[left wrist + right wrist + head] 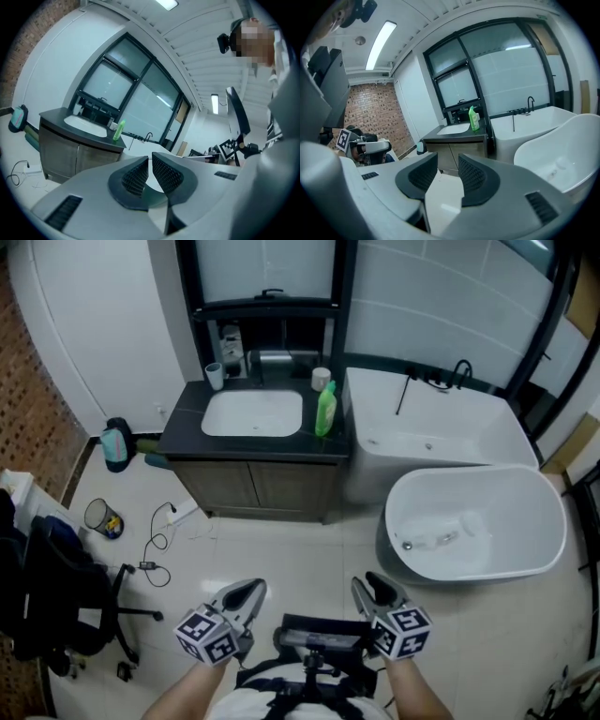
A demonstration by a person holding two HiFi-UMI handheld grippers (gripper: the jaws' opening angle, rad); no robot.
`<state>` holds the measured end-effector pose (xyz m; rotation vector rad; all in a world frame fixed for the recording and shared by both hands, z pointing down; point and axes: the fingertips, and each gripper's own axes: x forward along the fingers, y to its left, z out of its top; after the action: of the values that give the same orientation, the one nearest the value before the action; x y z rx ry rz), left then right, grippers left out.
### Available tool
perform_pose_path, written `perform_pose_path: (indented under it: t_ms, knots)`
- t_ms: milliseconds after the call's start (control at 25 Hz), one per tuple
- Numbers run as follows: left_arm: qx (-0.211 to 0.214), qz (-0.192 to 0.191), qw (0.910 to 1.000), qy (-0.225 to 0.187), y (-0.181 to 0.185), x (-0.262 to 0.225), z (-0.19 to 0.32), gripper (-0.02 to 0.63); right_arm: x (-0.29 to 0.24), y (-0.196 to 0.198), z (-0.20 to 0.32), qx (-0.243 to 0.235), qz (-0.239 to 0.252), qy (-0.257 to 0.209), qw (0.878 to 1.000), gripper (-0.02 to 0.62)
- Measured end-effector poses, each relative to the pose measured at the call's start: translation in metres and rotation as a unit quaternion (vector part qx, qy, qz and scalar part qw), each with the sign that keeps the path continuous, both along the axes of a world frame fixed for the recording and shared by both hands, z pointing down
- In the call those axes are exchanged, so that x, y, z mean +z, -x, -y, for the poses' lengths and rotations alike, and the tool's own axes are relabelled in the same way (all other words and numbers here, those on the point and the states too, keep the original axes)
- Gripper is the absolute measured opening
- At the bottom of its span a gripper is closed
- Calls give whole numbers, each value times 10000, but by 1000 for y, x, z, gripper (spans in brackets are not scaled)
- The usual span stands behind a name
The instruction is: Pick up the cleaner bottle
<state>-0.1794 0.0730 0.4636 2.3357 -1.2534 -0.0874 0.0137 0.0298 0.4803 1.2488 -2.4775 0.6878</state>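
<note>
A green cleaner bottle [325, 409] stands upright on the dark vanity top [187, 423], just right of the white sink basin [253, 413]. It also shows small and far off in the left gripper view as the bottle [118, 130] and in the right gripper view as the bottle [474, 118]. My left gripper [246, 592] is low in the head view, shut with nothing between its jaws. My right gripper [373, 587] hangs beside it, open and empty. Both are well short of the vanity, over the tiled floor.
A white bathtub [544, 521] stands right of the vanity, with a white ledge and black tap [459, 371] behind it. A cup [215, 376] sits on the vanity's left. On the floor lie a cable [159, 540], a small bin [101, 518] and an office chair [56, 606].
</note>
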Motion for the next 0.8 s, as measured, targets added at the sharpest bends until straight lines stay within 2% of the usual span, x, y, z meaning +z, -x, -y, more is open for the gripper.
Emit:
perform_pose_path:
  t_ms: [160,280,440,800]
  knots:
    - [225,-161,9996,-106,-3,-6,29,9,-2,5,37,39,26,-9,10000,140]
    - [244,-201,9994,-112,-10,-6,54,9,5,1,67,-31,54,-19,10000,140]
    - [-23,-211,9997,-76,-16,-3,98,8,13,-3,116,-242,45,70,9997,140]
    - [-475,-141,9987,72,-50,-5,205,8,-5,-26,232,-767,42,-88,9970,140]
